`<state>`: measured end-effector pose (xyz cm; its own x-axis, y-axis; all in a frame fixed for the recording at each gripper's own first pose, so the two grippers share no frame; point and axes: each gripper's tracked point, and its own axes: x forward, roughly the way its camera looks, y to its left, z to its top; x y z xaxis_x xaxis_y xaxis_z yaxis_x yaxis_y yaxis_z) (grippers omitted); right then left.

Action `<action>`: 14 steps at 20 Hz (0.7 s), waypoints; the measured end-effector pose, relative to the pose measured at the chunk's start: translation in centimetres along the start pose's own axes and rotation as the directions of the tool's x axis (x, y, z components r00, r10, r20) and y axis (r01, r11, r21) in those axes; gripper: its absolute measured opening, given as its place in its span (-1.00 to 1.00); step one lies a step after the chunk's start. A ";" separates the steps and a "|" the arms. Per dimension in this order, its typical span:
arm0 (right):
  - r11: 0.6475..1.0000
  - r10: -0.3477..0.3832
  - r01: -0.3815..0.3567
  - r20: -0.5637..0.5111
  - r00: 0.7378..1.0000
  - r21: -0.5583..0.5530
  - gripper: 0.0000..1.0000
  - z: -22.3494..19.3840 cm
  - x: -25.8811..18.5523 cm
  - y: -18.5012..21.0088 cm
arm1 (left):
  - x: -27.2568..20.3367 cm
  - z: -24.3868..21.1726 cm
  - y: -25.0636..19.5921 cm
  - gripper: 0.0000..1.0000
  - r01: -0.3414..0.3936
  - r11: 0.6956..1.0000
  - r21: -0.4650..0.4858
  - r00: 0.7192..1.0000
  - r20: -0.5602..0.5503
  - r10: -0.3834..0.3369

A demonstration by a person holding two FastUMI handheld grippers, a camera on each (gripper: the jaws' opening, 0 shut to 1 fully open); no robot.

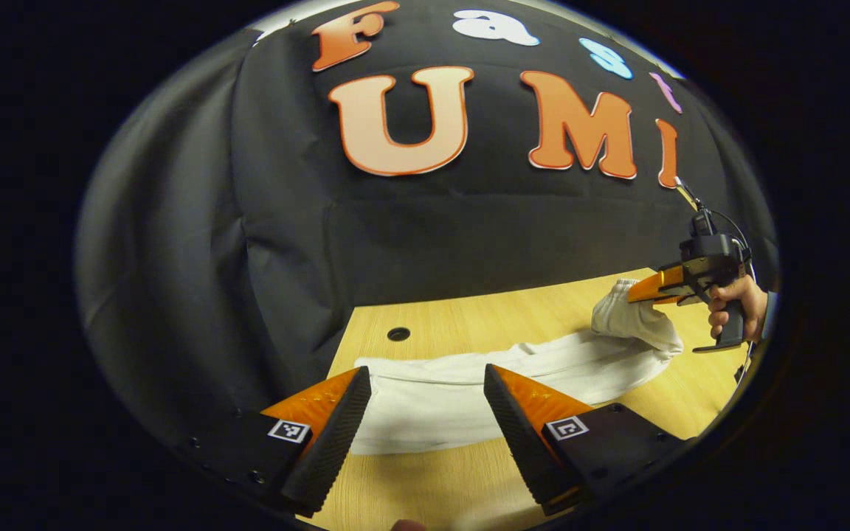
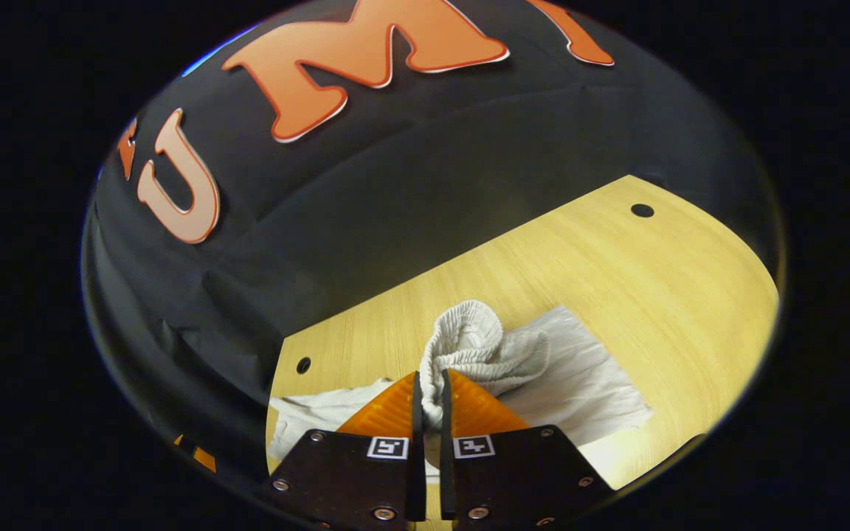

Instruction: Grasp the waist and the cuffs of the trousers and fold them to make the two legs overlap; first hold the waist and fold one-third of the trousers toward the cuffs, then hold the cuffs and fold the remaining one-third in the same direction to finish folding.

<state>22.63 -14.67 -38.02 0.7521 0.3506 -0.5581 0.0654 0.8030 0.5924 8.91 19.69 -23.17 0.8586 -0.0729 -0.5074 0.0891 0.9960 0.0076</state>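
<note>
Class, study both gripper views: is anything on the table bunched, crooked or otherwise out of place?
Yes. The elastic waist of the white trousers is bunched into a lifted wad, pinched by the right gripper, while the rest lies flat on the wooden table. The left gripper is open over the other end.

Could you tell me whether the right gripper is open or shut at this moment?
Shut: the right gripper has both fingers pressed on the gathered waist of the white cloth trousers, lifting it off the wooden table.
</note>
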 end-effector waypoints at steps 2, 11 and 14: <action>0.999 0.035 -0.037 -0.059 0.998 -0.026 -0.79 0.4 -0.3 -0.2 | 1.2 -1.6 0.5 1.00 0.015 0.998 -0.054 0.998 -0.059 -0.019; 0.984 0.120 -0.136 -0.138 0.983 -0.116 -0.22 1.9 -0.8 -1.8 | 4.8 -9.8 1.8 0.96 -0.018 0.958 -0.286 0.958 -0.279 -0.065; 0.985 0.087 -0.104 -0.123 0.989 -0.138 0.36 2.1 -1.1 -2.3 | 5.6 -11.6 2.0 0.96 -0.040 0.920 -0.389 0.940 -0.327 -0.097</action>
<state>23.06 -17.93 -37.53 0.6684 0.4760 -0.5715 -0.1045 0.8209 0.5615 8.07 21.86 -36.00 0.6336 -0.1483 -0.7593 -0.1490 0.9397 -0.3079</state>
